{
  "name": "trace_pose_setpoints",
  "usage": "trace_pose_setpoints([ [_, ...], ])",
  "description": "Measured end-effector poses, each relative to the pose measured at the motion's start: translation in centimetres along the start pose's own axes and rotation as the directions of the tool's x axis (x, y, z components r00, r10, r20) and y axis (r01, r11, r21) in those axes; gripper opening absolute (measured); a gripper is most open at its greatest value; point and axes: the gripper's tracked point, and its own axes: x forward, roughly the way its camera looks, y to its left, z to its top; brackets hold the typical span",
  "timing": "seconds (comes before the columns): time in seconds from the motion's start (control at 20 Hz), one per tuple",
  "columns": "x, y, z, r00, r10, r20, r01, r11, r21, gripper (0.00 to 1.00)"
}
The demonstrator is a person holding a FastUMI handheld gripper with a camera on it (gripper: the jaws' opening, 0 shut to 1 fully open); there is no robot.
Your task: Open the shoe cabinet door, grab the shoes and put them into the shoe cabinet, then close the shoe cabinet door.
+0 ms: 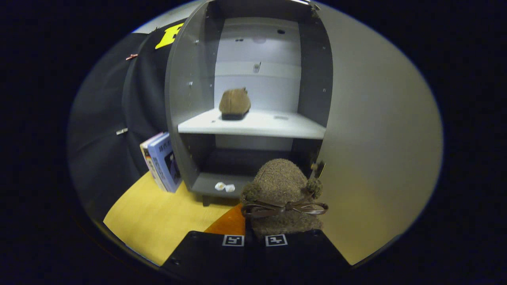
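While my tongs pinched the heel of the fuzzy brown bow-tied slipper before the open grey shoe cabinet, it felt light, soft and squashy; its tan suede mate sat on the white shelf

Fisheye bends the cabinet sides; upper shelf brightly lit, lower bay shadowed; image soft, dim toward the rim.
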Motion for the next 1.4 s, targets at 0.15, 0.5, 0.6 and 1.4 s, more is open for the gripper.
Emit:
trace_pose_setpoints([
  [0.15,-0.4,-1.0,5.9,0.995,-0.028,0.097,0.027,0.999,0.020,0.05],
  [0.5,2.3,-1.9,13.3,0.989,-0.045,0.137,0.038,0.998,0.053,0.05],
  [0.6,3.7,-2.0,15.1,0.986,-0.059,0.154,0.053,0.998,0.041,0.05],
  [1.4,20.1,-1.4,25.0,0.977,-0.079,0.196,0.078,0.997,0.012,0.07],
])
